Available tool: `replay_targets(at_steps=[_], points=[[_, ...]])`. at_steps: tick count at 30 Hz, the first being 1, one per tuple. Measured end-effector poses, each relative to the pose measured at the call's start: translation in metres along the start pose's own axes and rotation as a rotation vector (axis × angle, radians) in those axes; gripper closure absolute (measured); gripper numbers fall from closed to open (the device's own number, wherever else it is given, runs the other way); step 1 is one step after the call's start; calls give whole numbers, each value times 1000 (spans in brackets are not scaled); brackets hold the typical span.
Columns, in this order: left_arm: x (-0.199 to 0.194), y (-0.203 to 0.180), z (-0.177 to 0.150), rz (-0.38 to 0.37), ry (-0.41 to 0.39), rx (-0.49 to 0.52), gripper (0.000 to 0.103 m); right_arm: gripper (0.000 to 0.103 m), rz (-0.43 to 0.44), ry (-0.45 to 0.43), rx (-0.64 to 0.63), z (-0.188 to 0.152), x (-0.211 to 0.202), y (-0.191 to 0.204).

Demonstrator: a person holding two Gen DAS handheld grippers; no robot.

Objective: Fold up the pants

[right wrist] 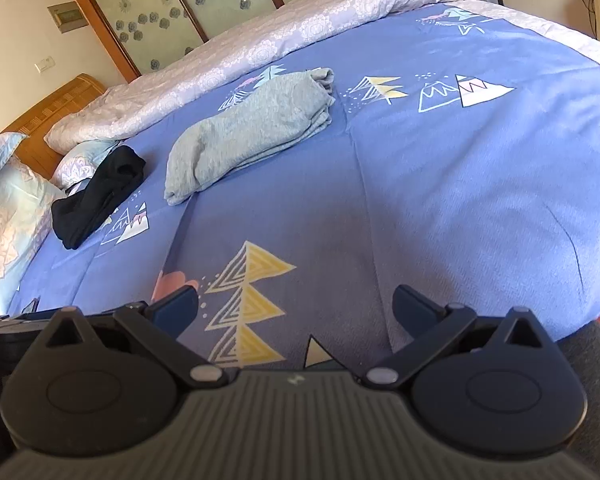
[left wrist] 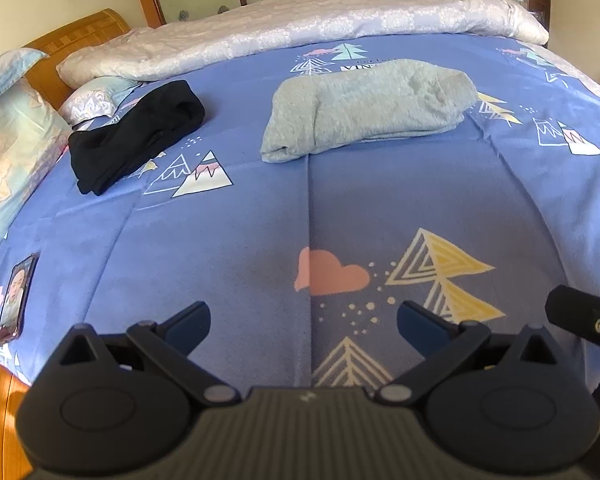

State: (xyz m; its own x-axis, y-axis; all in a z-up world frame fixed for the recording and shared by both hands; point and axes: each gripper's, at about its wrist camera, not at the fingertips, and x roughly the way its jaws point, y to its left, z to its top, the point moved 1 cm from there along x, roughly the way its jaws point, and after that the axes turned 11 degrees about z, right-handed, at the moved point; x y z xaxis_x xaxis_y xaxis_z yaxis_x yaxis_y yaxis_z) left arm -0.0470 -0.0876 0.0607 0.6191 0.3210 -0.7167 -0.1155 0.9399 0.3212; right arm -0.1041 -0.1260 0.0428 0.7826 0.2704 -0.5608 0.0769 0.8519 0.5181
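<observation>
1. Two garments lie on the bed (left wrist: 260, 208): grey pants (left wrist: 364, 108), folded into a compact bundle at the far middle of the blue printed cover, and a black garment (left wrist: 136, 136), bunched rather than flat, to their left near the pillows (left wrist: 16, 136).
2. Judging by the layout, the grey pair looks finished, while the black piece, if it is pants, appears to await folding.
3. Both tools hover low over the near edge, well apart from either garment: the left hand-held gripper (left wrist: 304, 320) is spread wide and empty, and the right hand-held gripper (right wrist: 296, 304) likewise stands released, holding nothing.
4. A phone (left wrist: 16, 300) rests at the near left edge.
</observation>
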Motion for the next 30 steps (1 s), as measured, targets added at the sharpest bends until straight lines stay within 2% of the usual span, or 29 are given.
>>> replay_targets(at_steps=[9, 30], points=[[9, -1, -1, -6, 31, -1, 0, 0, -3, 18, 15, 1, 3, -7], [11, 0, -2, 34, 37, 0, 0, 0, -4, 26, 32, -1, 2, -10]])
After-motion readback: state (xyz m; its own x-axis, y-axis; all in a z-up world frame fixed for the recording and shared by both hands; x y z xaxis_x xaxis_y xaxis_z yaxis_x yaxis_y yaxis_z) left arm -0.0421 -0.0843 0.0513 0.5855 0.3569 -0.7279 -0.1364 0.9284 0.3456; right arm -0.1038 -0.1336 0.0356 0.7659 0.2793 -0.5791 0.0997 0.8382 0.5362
